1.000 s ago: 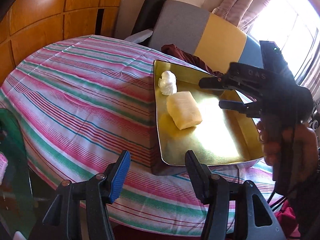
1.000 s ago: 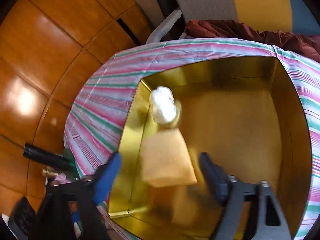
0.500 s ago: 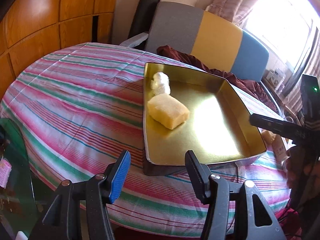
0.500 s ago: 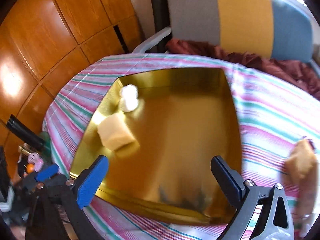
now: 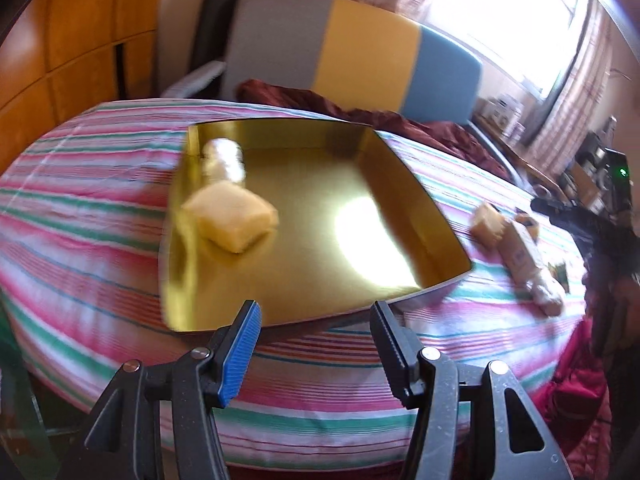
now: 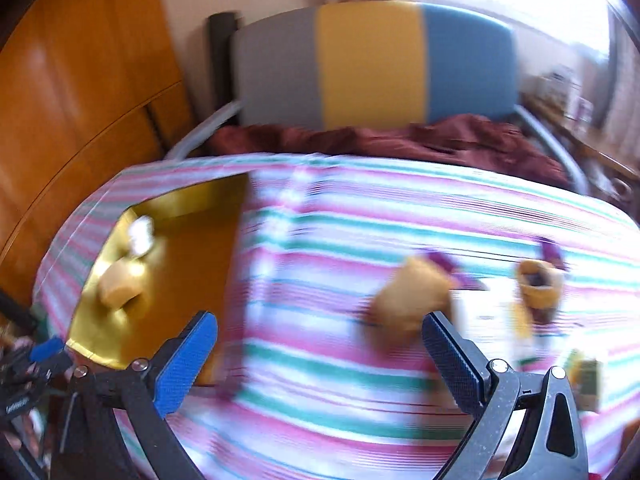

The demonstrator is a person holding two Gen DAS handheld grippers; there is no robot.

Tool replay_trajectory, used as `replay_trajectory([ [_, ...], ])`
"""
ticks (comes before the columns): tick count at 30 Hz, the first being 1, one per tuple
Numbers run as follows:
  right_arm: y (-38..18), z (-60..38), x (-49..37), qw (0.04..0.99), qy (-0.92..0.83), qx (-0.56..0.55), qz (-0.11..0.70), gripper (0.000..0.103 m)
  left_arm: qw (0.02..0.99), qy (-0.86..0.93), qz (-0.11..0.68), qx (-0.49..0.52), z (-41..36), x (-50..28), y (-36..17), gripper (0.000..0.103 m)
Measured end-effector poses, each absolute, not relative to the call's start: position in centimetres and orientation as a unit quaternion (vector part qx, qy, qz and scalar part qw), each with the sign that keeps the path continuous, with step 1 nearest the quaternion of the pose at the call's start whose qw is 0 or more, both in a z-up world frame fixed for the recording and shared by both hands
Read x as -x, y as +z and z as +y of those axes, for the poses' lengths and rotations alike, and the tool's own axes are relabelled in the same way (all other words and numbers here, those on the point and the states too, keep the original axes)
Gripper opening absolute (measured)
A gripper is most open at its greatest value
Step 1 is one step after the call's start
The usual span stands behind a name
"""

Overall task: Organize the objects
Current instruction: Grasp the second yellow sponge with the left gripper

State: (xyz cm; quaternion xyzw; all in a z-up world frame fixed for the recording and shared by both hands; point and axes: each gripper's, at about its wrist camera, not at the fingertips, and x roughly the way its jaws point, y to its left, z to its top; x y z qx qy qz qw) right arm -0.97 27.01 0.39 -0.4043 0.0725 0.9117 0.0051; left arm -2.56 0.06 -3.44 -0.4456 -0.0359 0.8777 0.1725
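A gold tray (image 5: 404, 168) sits on the striped tablecloth (image 5: 80, 216). Inside it, near its left wall, lie a yellow spongy block (image 5: 232, 220) and a small white lump (image 5: 222, 158). My left gripper (image 5: 314, 314) hovers open over the tray's near rim with nothing between its fingers. In the blurred right wrist view, my right gripper (image 6: 320, 324) is wide open and empty above the cloth, to the right of the tray (image 6: 168, 208). A tan block (image 6: 412, 296) lies just beyond its right finger (image 6: 448, 352). A yellow cup-like piece (image 6: 536, 284) sits further right.
Loose items lie on the cloth right of the tray: a tan chunk (image 5: 486, 222), a small carton (image 5: 522, 248) and a pale wrapped piece (image 5: 550, 296). A grey, yellow and blue chair back (image 5: 352, 56) with dark red cloth (image 5: 304, 98) stands behind the table. Wooden panels (image 6: 80, 92) rise at the left.
My right gripper let go of the yellow block in the tray, opened wide and swung right over the cloth toward the loose items. My left gripper stayed open and shifted right.
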Motion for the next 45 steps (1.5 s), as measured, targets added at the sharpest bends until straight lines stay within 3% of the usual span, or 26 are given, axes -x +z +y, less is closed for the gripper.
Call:
replay_trajectory([
  [8,-0.4,38.5,-0.7,0.137,0.904,0.379,0.139,0.103,0.256,0.865,0.025,0.432,7.7,2.6,-1.5,0.057],
  [14,-2.0,44.2,-2.0,0.187,0.873,0.364,0.266,0.103,0.306,0.85,0.066,0.423,15.4,3.5,-1.1,0.057],
  [25,-2.7,44.1,-1.7,0.152,0.863,0.378,0.298,0.103,0.319,0.824,0.132,0.45,26.8,7.4,-4.4,0.058],
  [30,-3.0,44.4,-1.6,0.142,0.858,0.382,0.313,0.103,0.314,0.818,0.176,0.448,29.9,9.0,-5.9,0.07],
  [36,-3.1,44.5,-1.3,0.129,0.857,0.383,0.319,0.103,0.319,0.812,0.22,0.436,33.1,11.0,-7.4,0.077],
  [42,-3.2,44.5,-1.1,0.12,0.857,0.385,0.32,0.103,0.324,0.805,0.23,0.442,35.1,13.0,-8.7,0.077],
  [43,-3.2,44.5,-1.0,0.12,0.858,0.386,0.319,0.103,0.326,0.802,0.219,0.451,35.1,13.5,-9.1,0.076],
  [45,-3.2,44.4,-0.9,0.119,0.858,0.389,0.315,0.103,0.329,0.797,0.191,0.469,34.6,13.7,-9.8,0.054],
])
